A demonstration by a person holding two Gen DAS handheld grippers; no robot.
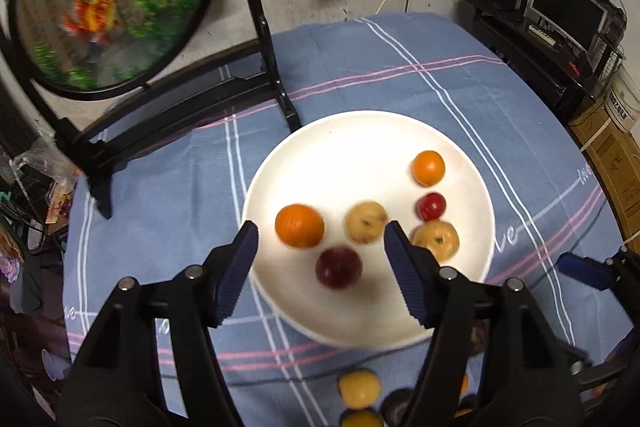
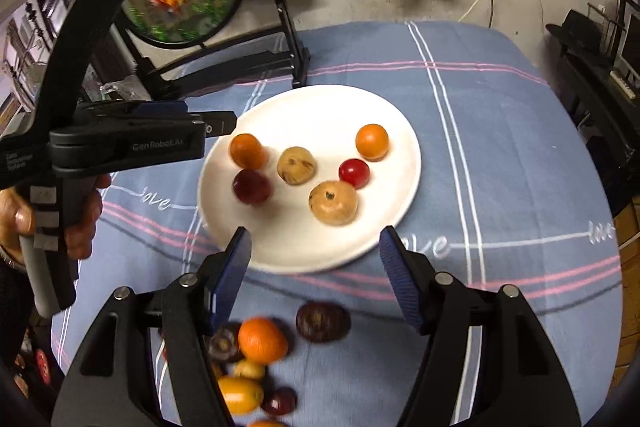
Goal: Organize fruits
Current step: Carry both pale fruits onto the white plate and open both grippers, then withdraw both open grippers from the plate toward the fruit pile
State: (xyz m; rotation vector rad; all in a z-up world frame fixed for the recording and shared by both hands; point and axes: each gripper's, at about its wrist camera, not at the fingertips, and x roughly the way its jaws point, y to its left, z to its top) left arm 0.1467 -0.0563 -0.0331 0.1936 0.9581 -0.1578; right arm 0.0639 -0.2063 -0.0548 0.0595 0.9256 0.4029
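Loose fruit (image 2: pixel 256 359) lies below empty right tongs (image 2: pixel 316 247), plate (image 2: pixel 396 187) beyond.

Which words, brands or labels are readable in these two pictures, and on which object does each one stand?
"GenRobot.AI": on the left gripper, on its black body.
"love": woven into the blue tablecloth, beside the white plate.
Small white print on the left gripper's strap: too small to read.
Print on the cardboard boxes and white bucket: too blurred to read.

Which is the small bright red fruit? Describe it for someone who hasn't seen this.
Find the white plate on the blue tablecloth. On its right side, the small red fruit sits between an orange and a tan fruit. It is the smallest, glossy and bright red.
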